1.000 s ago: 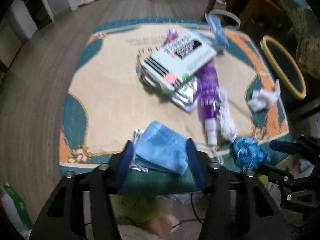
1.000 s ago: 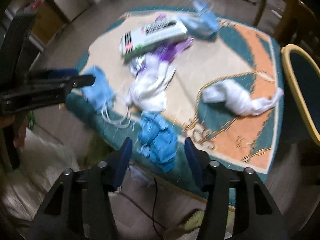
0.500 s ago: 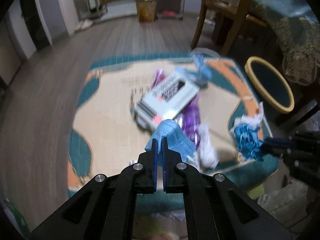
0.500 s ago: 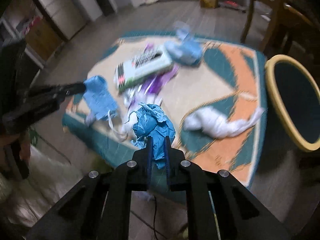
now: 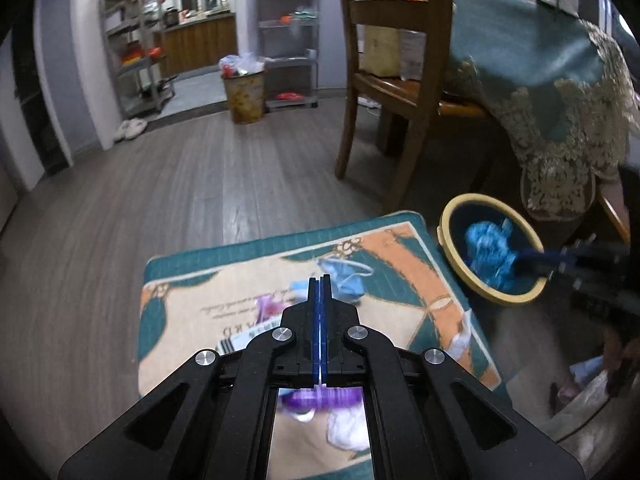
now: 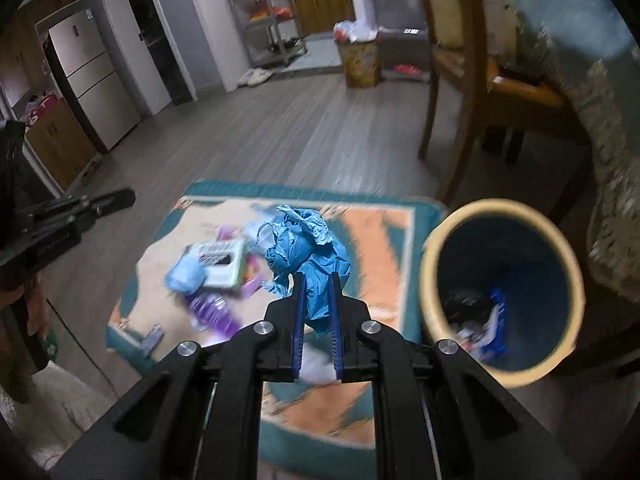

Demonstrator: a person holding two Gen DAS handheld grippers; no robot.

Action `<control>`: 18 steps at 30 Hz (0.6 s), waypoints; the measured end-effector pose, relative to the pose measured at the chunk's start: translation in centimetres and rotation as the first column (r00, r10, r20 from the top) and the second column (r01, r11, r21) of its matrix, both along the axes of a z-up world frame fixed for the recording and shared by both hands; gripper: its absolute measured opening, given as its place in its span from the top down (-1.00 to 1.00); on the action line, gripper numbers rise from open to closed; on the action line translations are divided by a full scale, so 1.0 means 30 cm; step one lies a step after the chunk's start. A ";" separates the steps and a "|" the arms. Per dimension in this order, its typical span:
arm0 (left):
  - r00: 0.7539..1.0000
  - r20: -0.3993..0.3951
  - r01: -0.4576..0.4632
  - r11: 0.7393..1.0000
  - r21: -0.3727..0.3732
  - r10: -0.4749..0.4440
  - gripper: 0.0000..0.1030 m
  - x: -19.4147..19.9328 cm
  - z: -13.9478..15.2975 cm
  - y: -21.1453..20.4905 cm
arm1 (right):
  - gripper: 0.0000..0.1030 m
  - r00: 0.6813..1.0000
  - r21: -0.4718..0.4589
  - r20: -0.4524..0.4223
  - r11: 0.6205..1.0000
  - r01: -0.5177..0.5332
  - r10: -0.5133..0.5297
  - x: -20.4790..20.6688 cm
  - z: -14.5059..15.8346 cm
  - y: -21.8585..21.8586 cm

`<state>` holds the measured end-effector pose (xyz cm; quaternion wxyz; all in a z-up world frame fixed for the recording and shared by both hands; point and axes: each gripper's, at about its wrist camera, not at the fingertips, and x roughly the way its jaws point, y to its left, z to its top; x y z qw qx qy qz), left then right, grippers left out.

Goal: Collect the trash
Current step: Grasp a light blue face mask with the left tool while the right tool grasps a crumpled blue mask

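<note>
Right tool pinching one crumpled blue glove, thin and wrinkled, beside a round yellow-rimmed bin. Left tool pressed together, nothing visible between. One purple bottle on patterned rug.

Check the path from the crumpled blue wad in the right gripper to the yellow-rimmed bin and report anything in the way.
Nothing visible blocks it. The right gripper is shut on the crumpled blue wad, raised above the patterned mat. The yellow-rimmed bin stands just off the mat's edge, its mouth open; trash already lies at its bottom.
</note>
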<state>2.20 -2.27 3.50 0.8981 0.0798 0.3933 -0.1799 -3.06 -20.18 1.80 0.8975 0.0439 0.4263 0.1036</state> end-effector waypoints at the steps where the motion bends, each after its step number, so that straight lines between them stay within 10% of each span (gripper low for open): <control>1: 1.000 -0.004 -0.001 1.000 -0.003 0.001 0.98 0.002 -0.009 -0.002 | 0.80 1.000 0.000 0.001 1.000 0.015 -0.015 0.008 -0.010 -0.025; 12: 0.984 -0.178 -0.012 0.998 0.069 0.025 0.88 0.010 -0.231 0.037 | 0.80 0.996 0.069 -0.076 0.997 0.042 -0.037 0.055 -0.112 -0.062; 18: 0.957 -0.279 -0.045 0.990 0.135 0.082 -0.06 0.015 -0.349 0.118 | 0.80 0.998 0.068 -0.069 0.998 0.020 -0.016 0.043 -0.103 -0.030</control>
